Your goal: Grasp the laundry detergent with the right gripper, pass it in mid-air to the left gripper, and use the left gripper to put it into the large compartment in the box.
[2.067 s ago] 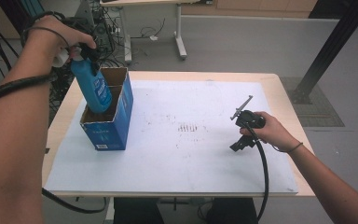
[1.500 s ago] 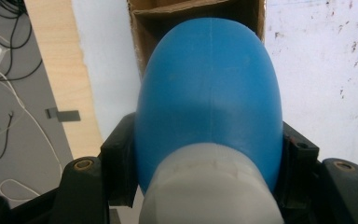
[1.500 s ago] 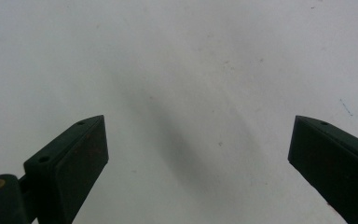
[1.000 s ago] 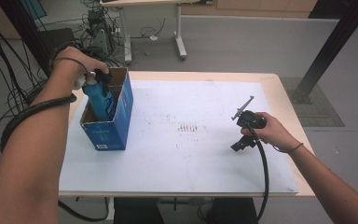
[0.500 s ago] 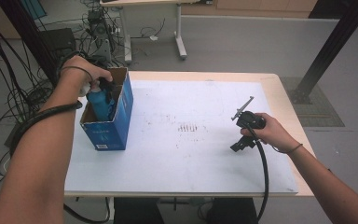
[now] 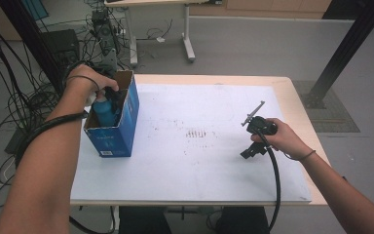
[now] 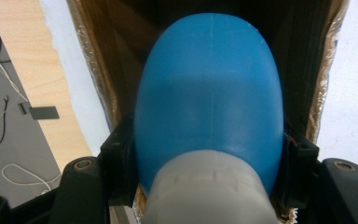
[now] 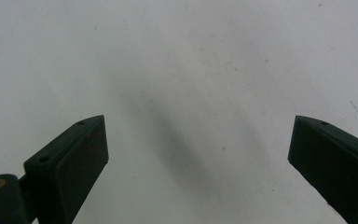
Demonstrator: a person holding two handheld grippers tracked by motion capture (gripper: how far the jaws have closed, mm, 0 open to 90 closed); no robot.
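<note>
Near the table's front right: right gripper (image 6: 253, 138) resting on the white sheet (image 6: 199, 161) in the right hand (image 6: 285, 139), its 2 jaws spread wide over bare paper, nothing between them. Farther back at the left: left gripper (image 6: 111, 96) clamped on a blue bottle (image 7: 209, 93) with a grey cap (image 7: 209, 196), the bottle sunk upright into the open blue cardboard box (image 6: 121, 131) at the table's left edge. Beyond: grey floor, cables (image 6: 9, 107).
</note>
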